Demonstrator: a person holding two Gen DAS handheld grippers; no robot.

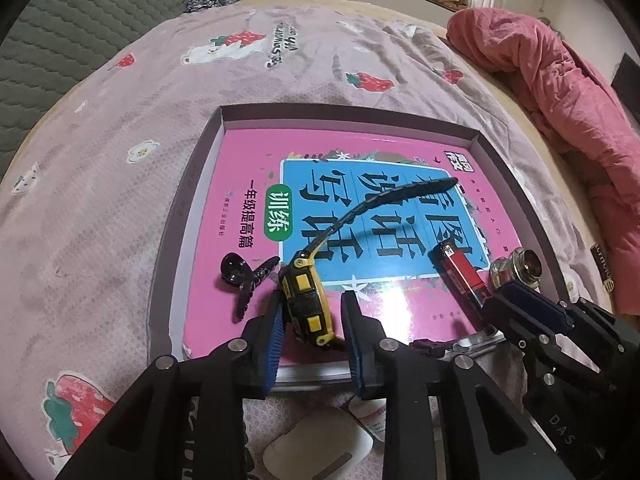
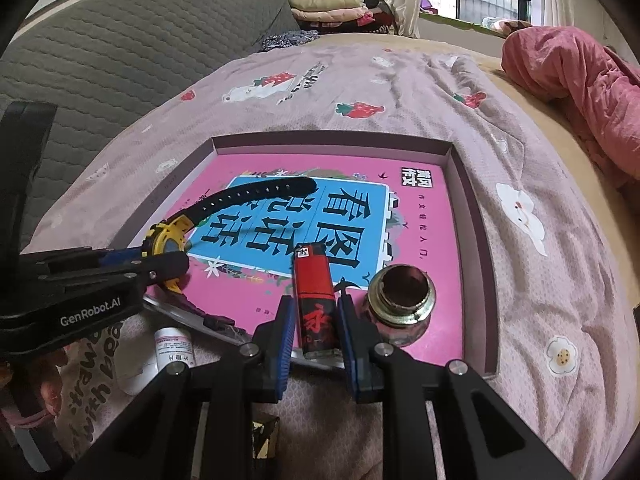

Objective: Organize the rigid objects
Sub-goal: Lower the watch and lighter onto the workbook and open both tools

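A shallow grey box (image 1: pixel 188 184) lies on the bed with a pink book (image 1: pixel 248 152) inside. On the book lie a yellow-black watch (image 1: pixel 306 300), a black hair clip (image 1: pixel 244 280), a red lighter (image 1: pixel 460 276) and a small glass jar (image 1: pixel 516 270). My left gripper (image 1: pixel 314 314) is open with the watch body between its fingers, touching the left pad. My right gripper (image 2: pixel 314 322) stands open around the red lighter (image 2: pixel 314 300), with narrow gaps at both pads. The jar (image 2: pixel 402 300) sits just right of it. The watch (image 2: pixel 168 236) shows at the left.
A pink quilt (image 1: pixel 560 92) is heaped at the right. A grey quilted headboard (image 2: pixel 120 48) is at the left. A white pill bottle (image 2: pixel 174 346), a white flat case (image 1: pixel 320 444) and a printed cloth bag (image 2: pixel 92 380) lie near the box's front edge.
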